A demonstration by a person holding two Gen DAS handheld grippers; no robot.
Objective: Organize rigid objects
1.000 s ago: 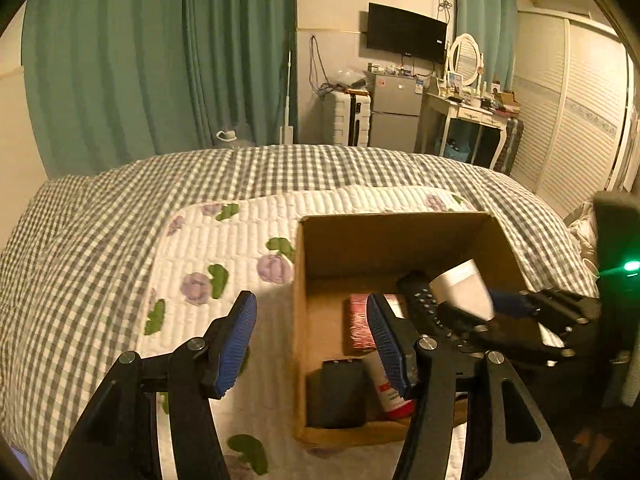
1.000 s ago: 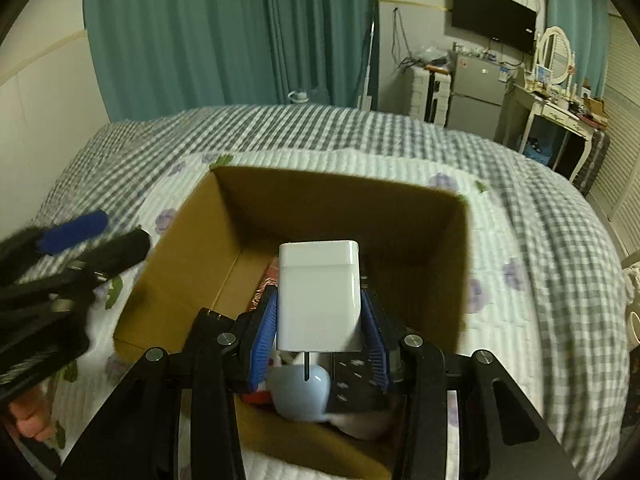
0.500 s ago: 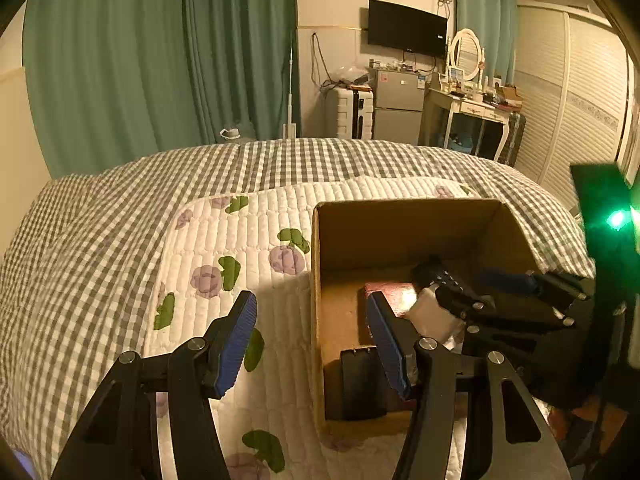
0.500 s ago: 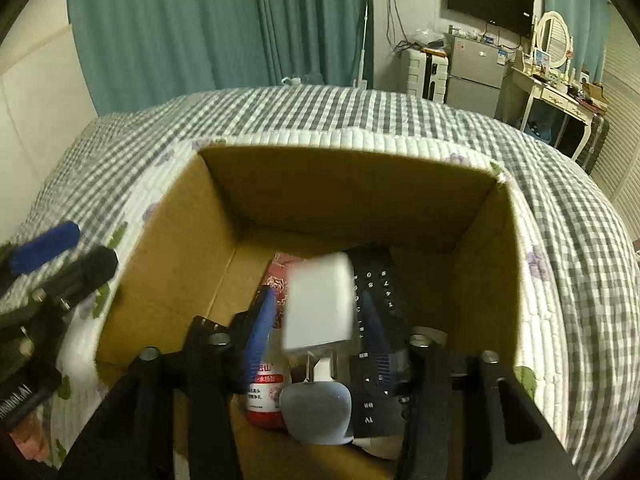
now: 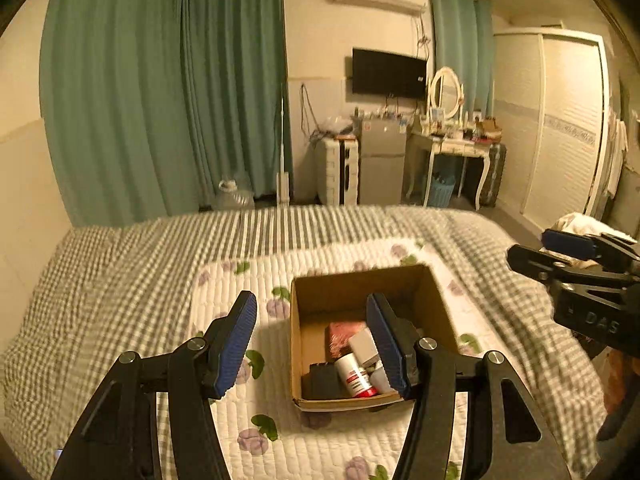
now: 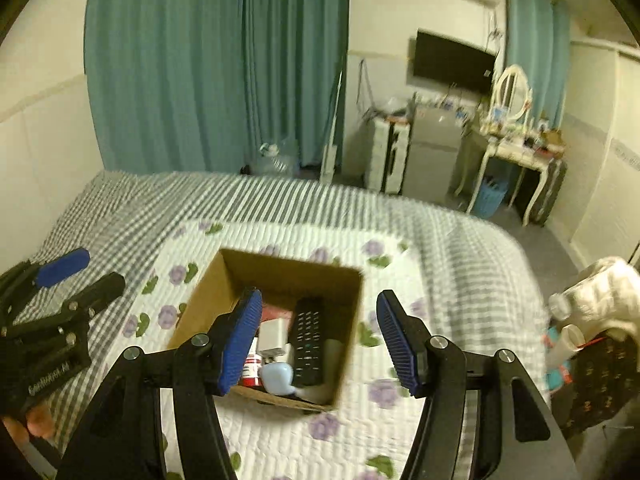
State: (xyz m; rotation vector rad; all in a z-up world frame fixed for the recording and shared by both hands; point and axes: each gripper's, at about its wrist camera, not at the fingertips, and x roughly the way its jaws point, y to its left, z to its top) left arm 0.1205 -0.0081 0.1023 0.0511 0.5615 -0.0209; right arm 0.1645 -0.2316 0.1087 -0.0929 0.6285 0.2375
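Note:
An open cardboard box (image 5: 304, 308) (image 6: 200, 300) sits on the quilted floral mat on the bed. It holds a white block (image 5: 362, 346) (image 6: 274, 330), a black remote (image 6: 306, 340), a red-and-white tube (image 5: 354, 378), a pink packet (image 5: 340, 332), a dark box (image 5: 322, 380) and a pale blue item (image 6: 276, 376). My left gripper (image 5: 314, 342) is open and empty, raised above and in front of the box. My right gripper (image 6: 320, 338) is open and empty, also raised above the box; it shows at the right of the left wrist view (image 5: 568, 248).
The bed has a grey checked cover (image 5: 120, 264). A white cloth bundle and bottles (image 6: 596, 300) lie off the bed's right edge. Green curtains, a fridge (image 5: 380, 168) and a dressing table (image 5: 456, 148) stand beyond the bed.
My right gripper opened and let the white block fall into the box. Both grippers then rose and drew back from the box.

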